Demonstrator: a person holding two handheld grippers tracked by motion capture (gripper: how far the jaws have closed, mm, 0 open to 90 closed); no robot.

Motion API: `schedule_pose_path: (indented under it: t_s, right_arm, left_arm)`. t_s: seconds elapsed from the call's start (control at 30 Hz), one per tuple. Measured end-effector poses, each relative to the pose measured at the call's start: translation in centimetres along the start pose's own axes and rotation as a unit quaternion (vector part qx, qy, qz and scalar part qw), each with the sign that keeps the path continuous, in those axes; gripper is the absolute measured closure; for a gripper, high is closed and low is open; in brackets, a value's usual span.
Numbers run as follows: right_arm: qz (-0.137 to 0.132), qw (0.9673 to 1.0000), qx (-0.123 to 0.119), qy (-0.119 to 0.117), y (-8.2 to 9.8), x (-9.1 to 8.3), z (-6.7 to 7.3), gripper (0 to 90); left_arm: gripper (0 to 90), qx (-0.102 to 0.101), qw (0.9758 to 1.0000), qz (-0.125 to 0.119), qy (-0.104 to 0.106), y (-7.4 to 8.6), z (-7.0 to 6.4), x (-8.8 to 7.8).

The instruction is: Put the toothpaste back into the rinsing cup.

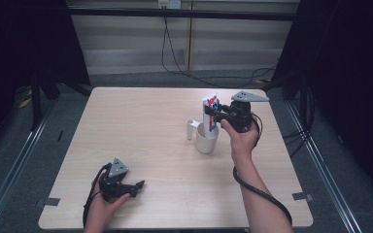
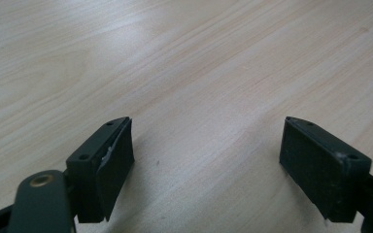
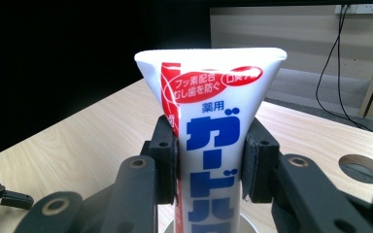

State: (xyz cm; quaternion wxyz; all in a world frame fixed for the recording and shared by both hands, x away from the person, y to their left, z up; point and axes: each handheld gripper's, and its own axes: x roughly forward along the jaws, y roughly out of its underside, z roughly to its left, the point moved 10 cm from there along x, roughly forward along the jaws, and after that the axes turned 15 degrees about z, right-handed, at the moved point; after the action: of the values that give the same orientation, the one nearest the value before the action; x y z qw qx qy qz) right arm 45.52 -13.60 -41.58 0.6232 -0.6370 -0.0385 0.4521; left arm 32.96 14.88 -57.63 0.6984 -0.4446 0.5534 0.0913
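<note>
A: Right tool [image 3: 209, 162]?
B: Clenched on a white toothpaste tube with blue and red print [image 3: 209, 121], jaws pressing its two sides. The tube stands upright, crimped end up, lower end inside a white cylindrical cup with a handle [image 1: 205, 138].
A: Cup position?
B: Right of centre on the pale wood-grain worktop [image 1: 141, 126], handle pointing left. The right hand [image 1: 241, 136] holds its tool just right of the cup.
A: Left tool [image 2: 206, 165]?
B: Released, jaws wide apart, bare wood between them. It sits low at the near left of the worktop, well apart from the cup, held by the left hand [image 1: 104, 204].
</note>
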Motion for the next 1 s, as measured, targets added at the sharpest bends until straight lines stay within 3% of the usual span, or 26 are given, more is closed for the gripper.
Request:
schedule_pose_path:
  t_s: [1.0]
  right_arm:
    - [0.019,0.9998,0.009,0.001,2.2,1.4,-0.2,63.8]
  left_arm:
    - [19.7,0.000,1.0000,0.000,0.000,0.0,0.0,0.0]
